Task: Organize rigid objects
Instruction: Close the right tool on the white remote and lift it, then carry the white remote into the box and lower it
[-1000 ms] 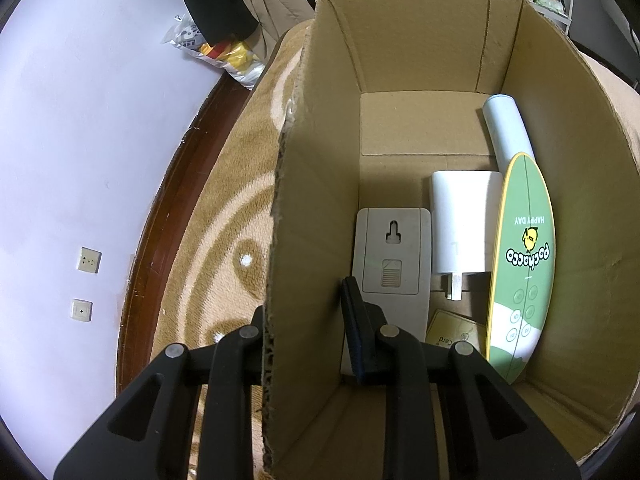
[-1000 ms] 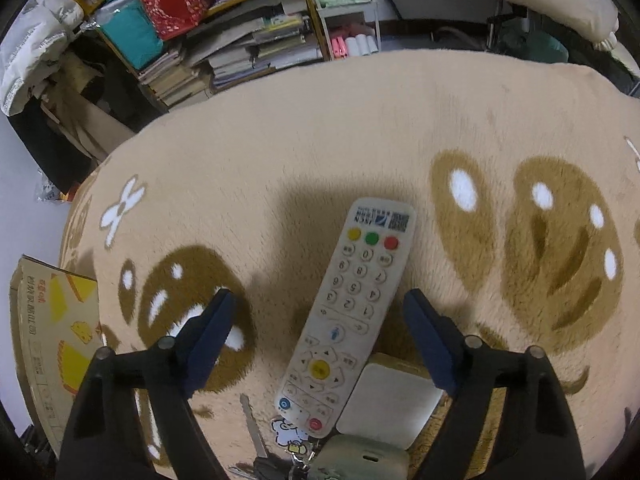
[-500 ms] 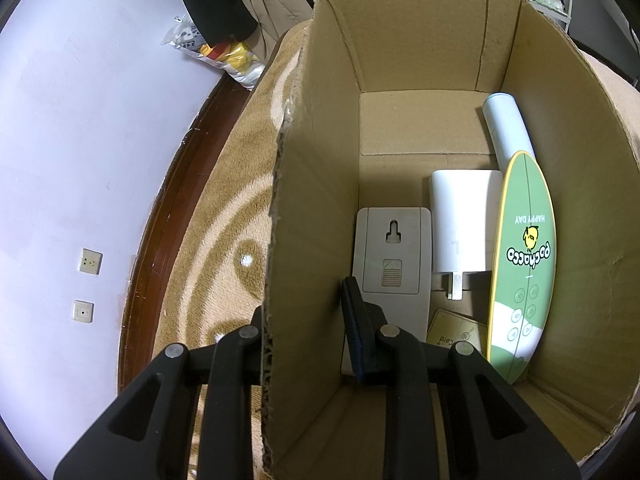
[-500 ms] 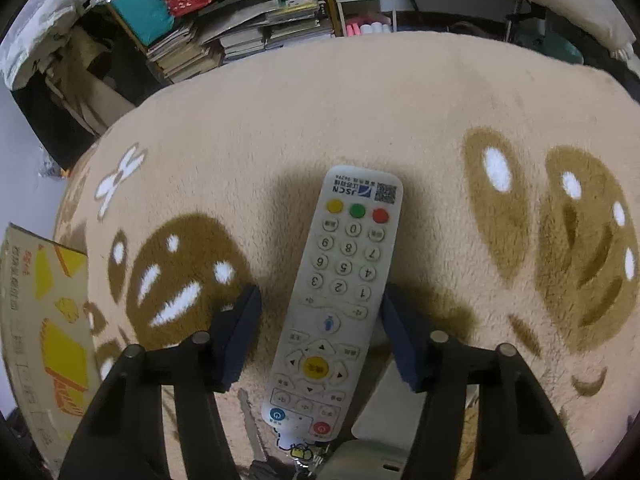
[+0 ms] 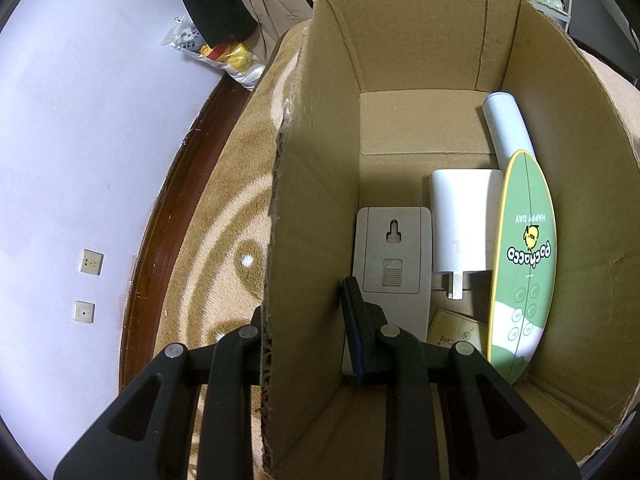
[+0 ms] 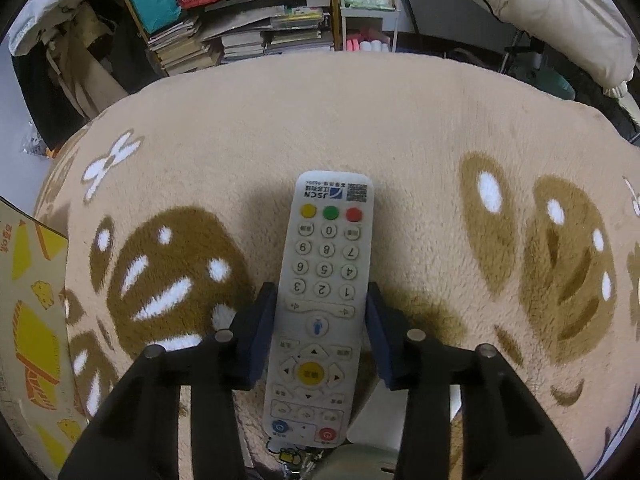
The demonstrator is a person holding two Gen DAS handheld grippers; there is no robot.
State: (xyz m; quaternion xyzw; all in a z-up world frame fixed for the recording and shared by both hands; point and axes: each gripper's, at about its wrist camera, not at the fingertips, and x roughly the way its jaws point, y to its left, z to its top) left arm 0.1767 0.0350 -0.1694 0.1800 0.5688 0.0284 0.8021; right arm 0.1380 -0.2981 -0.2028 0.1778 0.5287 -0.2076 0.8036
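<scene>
Clamping box wall [image 5: 304, 216], your left gripper [image 5: 308, 320] grips cardboard; your right gripper [image 6: 322, 320] squeezes remote [image 6: 324, 300] over rug [image 6: 400, 128].

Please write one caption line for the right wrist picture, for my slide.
Right tongs closed around a white button-covered remote control lying on a beige patterned plush rug.

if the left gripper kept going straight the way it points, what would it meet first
The left gripper straddles the cardboard box's side wall, so that wall would slide deeper between its fingers. The inner finger would likely ride over the grey remote lying face down just ahead; depth is unclear.
</scene>
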